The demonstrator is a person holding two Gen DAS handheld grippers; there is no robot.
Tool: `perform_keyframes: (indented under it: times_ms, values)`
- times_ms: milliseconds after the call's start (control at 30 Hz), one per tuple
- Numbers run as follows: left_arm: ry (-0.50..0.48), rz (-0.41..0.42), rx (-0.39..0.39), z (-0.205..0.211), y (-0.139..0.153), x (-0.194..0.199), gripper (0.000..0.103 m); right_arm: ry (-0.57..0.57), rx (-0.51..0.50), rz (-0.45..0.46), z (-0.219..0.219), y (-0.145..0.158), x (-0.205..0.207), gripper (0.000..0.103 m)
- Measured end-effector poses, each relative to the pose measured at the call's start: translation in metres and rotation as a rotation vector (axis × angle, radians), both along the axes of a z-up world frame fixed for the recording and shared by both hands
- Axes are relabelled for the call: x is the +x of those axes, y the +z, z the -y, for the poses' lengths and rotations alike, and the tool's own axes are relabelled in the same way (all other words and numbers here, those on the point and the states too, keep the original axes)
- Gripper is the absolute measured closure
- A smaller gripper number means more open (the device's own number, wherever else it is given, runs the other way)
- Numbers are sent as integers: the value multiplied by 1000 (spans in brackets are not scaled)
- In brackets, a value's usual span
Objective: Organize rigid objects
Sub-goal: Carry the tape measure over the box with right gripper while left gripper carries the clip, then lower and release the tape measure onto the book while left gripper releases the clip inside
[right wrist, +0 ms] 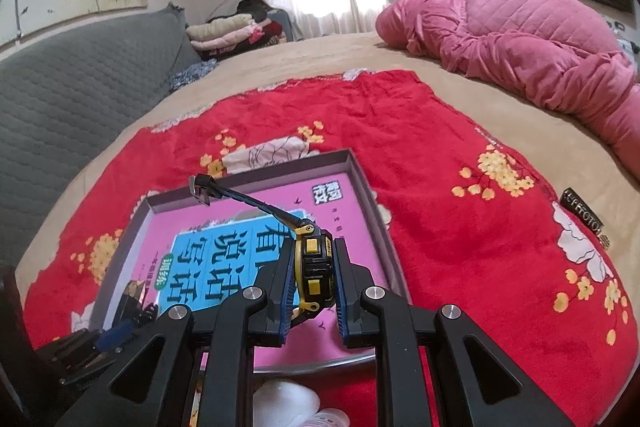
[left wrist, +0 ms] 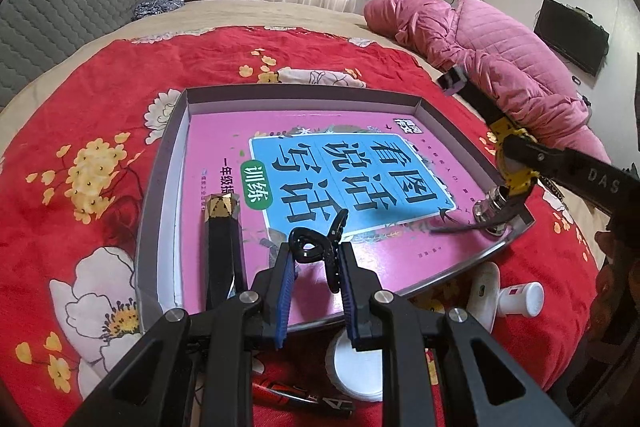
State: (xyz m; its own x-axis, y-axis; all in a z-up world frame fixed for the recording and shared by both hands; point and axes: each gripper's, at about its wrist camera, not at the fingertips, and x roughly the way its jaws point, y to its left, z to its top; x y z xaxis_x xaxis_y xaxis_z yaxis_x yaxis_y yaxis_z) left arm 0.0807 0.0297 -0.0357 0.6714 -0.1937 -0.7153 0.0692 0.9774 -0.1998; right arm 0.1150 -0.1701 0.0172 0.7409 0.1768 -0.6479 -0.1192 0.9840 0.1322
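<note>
Black linkage arms fill the bottom of the left wrist view, and between their blue pads the left tool (left wrist: 316, 267) is pinched shut on a black hair claw clip (left wrist: 316, 247), held just over the near edge of a shallow grey tray (left wrist: 160, 187). That tray sits on a red floral blanket (left wrist: 80, 131) spread over the bed, and a pink workbook (left wrist: 344, 163) with a blue title panel lies flat inside it. A black faceted stick with a gold tip (left wrist: 222, 247) lies in the tray along its left wall. In the tray's far right corner stands a small shiny metal piece (left wrist: 494, 205).

Over that corner the right tool (right wrist: 314, 275) is clamped on a black and yellow wristwatch (right wrist: 314, 267), its strap sticking out ahead over the tray. Outside the tray's near edge, on the blanket, lie a white round lid (left wrist: 356, 367), a white bottle (left wrist: 520, 299) on its side and a white plastic piece (left wrist: 484, 287). A pink quilted duvet (left wrist: 500, 55) is heaped at the far right of the bed.
</note>
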Motion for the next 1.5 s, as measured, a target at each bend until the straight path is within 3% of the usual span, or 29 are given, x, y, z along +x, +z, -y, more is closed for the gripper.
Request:
perform_keyframes:
  times_ms: [233, 933, 1500]
  values:
    - [-1, -1, -12, 0, 0, 0, 81, 45, -100, -32, -23, -18, 3, 85]
    - [2, -3, -16, -1, 0, 0, 81, 113, -221, -130, -46, -40, 6, 84]
    - [2, -5, -15, -1, -1, 1, 81, 127, -179, -135, -43, -35, 2, 82]
